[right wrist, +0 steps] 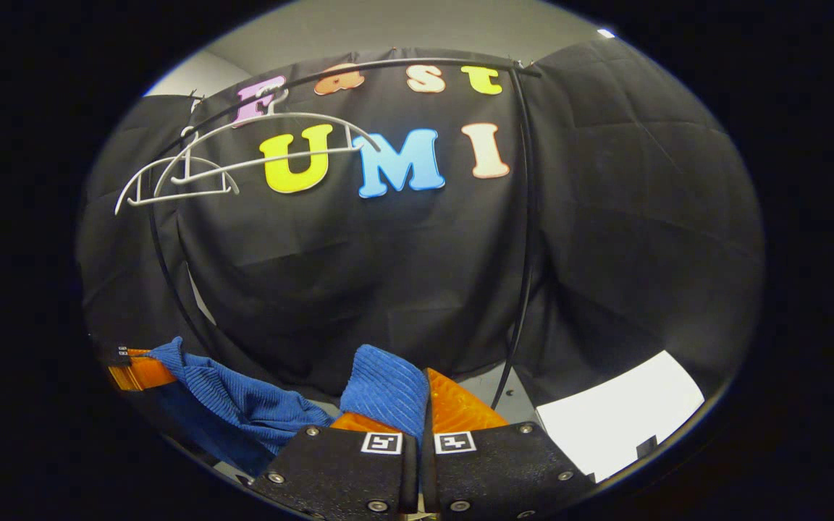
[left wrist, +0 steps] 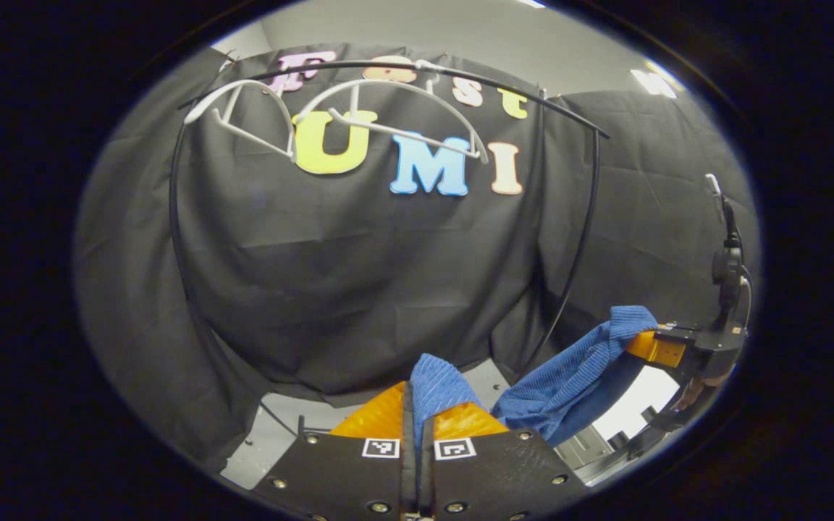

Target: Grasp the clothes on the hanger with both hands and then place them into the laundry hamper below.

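Observation:
A blue ribbed garment (left wrist: 569, 380) hangs stretched between my two grippers, low in front of the black cloth wall. In the left gripper view my left gripper (left wrist: 417, 412) is shut on one bunched end of it (left wrist: 435, 387), and the other gripper (left wrist: 652, 346) holds the far end at the right. In the right gripper view my right gripper (right wrist: 420, 405) is shut on a fold of the garment (right wrist: 388, 387), and the rest of the blue fabric (right wrist: 236, 405) runs left to the other gripper (right wrist: 138, 370). Two bare white hangers (left wrist: 359, 119) hang on the black rail (left wrist: 460, 79).
The black clothes rack's uprights (left wrist: 580, 239) (right wrist: 525, 239) curve down on both sides. The bare hangers (right wrist: 243, 163) sit high at the left in the right gripper view. A pale flat surface (right wrist: 620, 416) lies low at the right, and grey floor shows beneath the cloth.

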`<state>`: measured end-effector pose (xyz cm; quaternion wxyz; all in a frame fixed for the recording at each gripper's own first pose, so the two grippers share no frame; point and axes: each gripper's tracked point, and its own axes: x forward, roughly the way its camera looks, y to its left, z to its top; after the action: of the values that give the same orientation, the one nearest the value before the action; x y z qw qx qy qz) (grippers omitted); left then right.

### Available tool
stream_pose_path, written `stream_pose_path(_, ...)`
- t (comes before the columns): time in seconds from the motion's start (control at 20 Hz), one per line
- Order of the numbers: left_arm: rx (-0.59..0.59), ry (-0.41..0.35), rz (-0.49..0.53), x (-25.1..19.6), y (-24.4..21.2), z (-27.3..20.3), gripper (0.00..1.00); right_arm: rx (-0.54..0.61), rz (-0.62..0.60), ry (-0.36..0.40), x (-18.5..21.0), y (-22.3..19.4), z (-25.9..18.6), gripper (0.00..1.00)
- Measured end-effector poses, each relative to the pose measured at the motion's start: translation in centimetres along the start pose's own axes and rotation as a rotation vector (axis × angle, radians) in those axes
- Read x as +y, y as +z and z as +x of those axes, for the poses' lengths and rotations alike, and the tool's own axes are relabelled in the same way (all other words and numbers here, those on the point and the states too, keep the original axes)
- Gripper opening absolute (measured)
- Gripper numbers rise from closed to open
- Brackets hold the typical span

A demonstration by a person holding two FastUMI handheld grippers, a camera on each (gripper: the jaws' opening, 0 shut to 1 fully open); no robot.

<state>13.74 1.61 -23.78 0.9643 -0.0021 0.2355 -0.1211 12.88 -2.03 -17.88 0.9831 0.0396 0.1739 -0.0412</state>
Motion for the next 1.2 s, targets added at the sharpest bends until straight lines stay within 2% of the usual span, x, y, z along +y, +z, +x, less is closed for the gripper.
stream_pose_path(0.25,0.089,0.001,0.005,-0.9,-4.3,2.8,0.03,0.102,0.008,0.000,-0.3,-6.0,1.3,0.02)
stream_pose_path(0.7,0.244,0.027,-0.033,0.4,-13.3,7.8,0.02,0.253,0.031,-0.034,-0.8,-13.5,4.3,0.03)
stream_pose_path(0.85,0.290,0.032,-0.043,-0.1,-16.3,9.2,0.00,0.306,0.041,-0.026,-0.4,-15.8,5.3,0.04)
stream_pose_path(0.9,0.302,0.035,-0.047,0.0,-17.1,9.6,0.03,0.320,0.035,-0.026,-0.3,-16.7,5.5,0.04)
stream_pose_path(1.2,0.352,0.044,-0.056,0.4,-20.7,10.9,0.03,0.395,-0.012,-0.023,0.0,-19.9,6.1,0.06)
